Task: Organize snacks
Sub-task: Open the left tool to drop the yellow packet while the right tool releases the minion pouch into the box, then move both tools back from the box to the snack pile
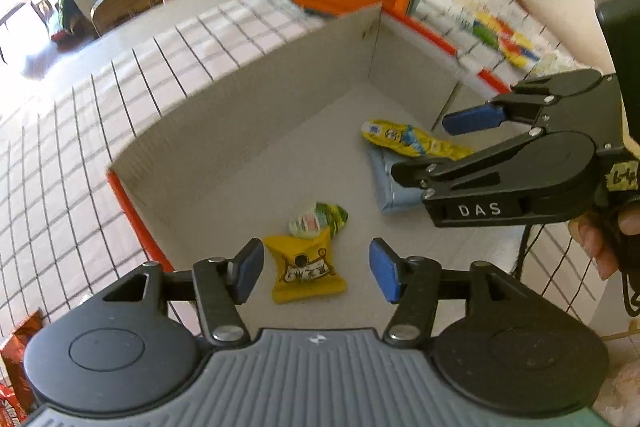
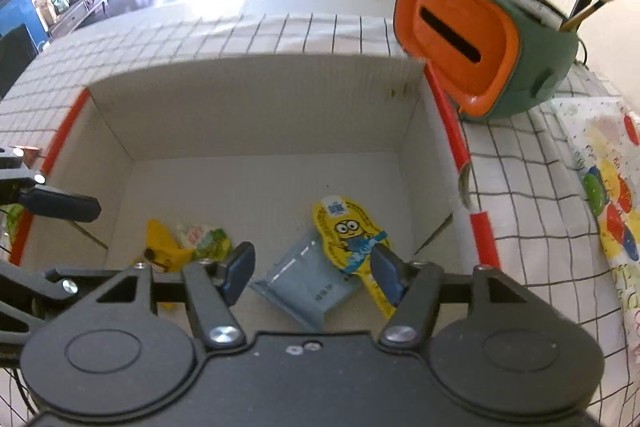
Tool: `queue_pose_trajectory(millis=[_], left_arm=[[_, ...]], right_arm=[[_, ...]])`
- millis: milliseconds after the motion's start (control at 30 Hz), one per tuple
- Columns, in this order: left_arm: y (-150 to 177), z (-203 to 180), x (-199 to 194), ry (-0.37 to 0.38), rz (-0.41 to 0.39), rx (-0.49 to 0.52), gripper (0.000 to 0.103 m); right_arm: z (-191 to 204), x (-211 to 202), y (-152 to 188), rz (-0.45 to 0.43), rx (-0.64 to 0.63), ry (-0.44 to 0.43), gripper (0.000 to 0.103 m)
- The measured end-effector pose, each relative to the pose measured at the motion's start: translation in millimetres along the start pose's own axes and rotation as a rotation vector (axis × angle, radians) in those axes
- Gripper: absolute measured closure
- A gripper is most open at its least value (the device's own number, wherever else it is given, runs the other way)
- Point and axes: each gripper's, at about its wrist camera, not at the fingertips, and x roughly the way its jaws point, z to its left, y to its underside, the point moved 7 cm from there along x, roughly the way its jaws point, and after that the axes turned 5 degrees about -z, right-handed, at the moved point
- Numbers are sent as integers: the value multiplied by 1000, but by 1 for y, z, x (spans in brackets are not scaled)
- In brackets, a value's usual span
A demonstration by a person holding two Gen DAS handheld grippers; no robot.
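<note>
- Both hand-held grippers hang over an open cardboard box [image 2: 256, 115] with red-edged flaps, tilted down into it.
- The left gripper [image 1: 316, 269] has its blue pads spread, nothing pinched; a yellow square snack packet [image 1: 306, 273] lies on the box floor between and just below its fingertips.
- The right gripper [image 2: 310, 269] is likewise spread and empty; a pale blue packet [image 2: 302, 287] lies below and between its pads, with a yellow cartoon-printed pouch [image 2: 346, 231] overlapping that packet toward its right finger.
- Count inside the box: four snacks. Beyond the two yellow ones and the blue one, there is a green-and-white wrapped sweet [image 1: 318, 221] touching the far edge of the square packet.
- Two grippers, one box, one orange-and-green holder [image 2: 480, 47] with brushes just past the box's far right corner.
- More wrappers show outside the box at the left gripper's near left, too cut off to count.
- Risk, as I judge it: the two grippers sit close together, so either reaching across could knock the other.
- Withdrawing carelessly could catch a box wall and shove the light box along the checked tablecloth [image 2: 528, 187].
- A pad dragging low might flick a packet out of its place.
</note>
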Motion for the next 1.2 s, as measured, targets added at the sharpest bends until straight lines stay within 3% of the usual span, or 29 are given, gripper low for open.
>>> queue_pose_trajectory(millis=[367,500,600,667,1000,1200], left_arm=[[-6,26,-51,-9,-136,-70,36],[-2,44,-71,-30,-181,-100,36],[4,61,-90,-47,-225,-130,30],[8,70,-100,-55,-250,-144,28],[40,118,-144,-116,-331,-184,19],[68,155,-166,-144,-361,-232,15]], right_arm=[[20,-51,-20,-128,2,-40,19],[36,-70,-28,-178,-2,-61,16],[50,-82,-34,-215,-7,-84,14],[61,-88,-38,-238,-13,-94,4],[135,-98,-47,-284,-55,-176,0],[175,-87,-49,-267,-64,-202,0]])
